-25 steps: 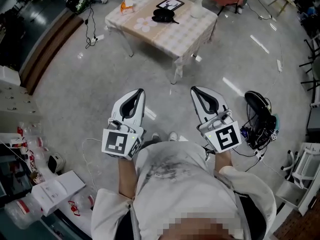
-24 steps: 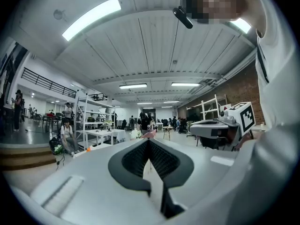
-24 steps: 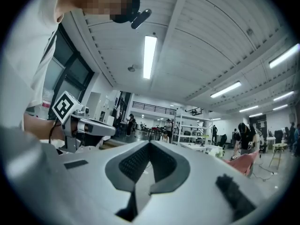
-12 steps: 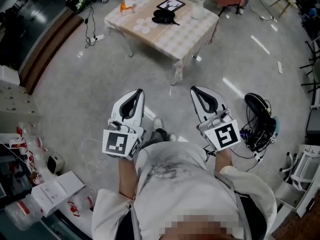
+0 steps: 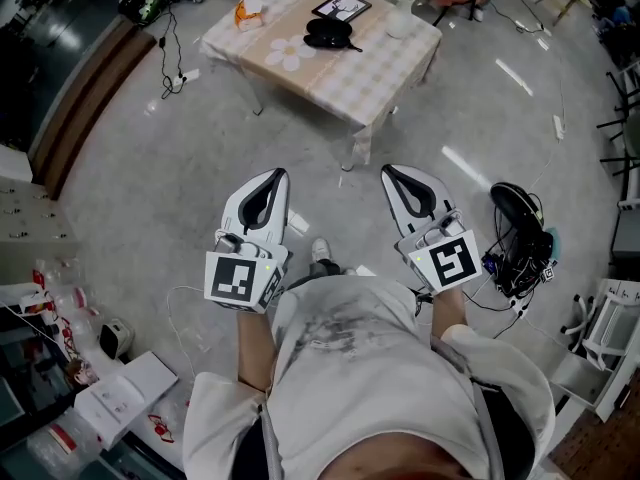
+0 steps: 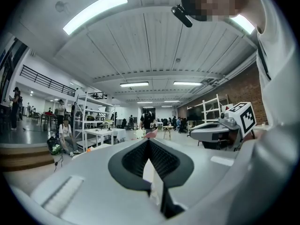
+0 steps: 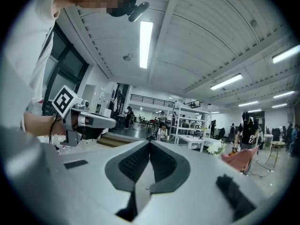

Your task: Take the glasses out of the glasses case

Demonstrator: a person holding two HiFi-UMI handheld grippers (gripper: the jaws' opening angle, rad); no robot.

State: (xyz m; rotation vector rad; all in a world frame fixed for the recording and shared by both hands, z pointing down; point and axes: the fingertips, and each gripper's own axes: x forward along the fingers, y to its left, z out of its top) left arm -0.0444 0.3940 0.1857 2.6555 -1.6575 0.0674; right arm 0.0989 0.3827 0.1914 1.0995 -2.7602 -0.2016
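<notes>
Reaching the black glasses case [image 5: 330, 33], which lies on the checked surface [image 5: 372, 76] well ahead, is needed first, and the left tongs [image 5: 277, 180] and right tongs [image 5: 391, 175], both pressed together and empty, should be opened on arrival.

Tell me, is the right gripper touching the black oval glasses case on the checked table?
Apart. The head view shows the white right gripper over the floor, the black oval glasses case far ahead on the checked table.
</notes>
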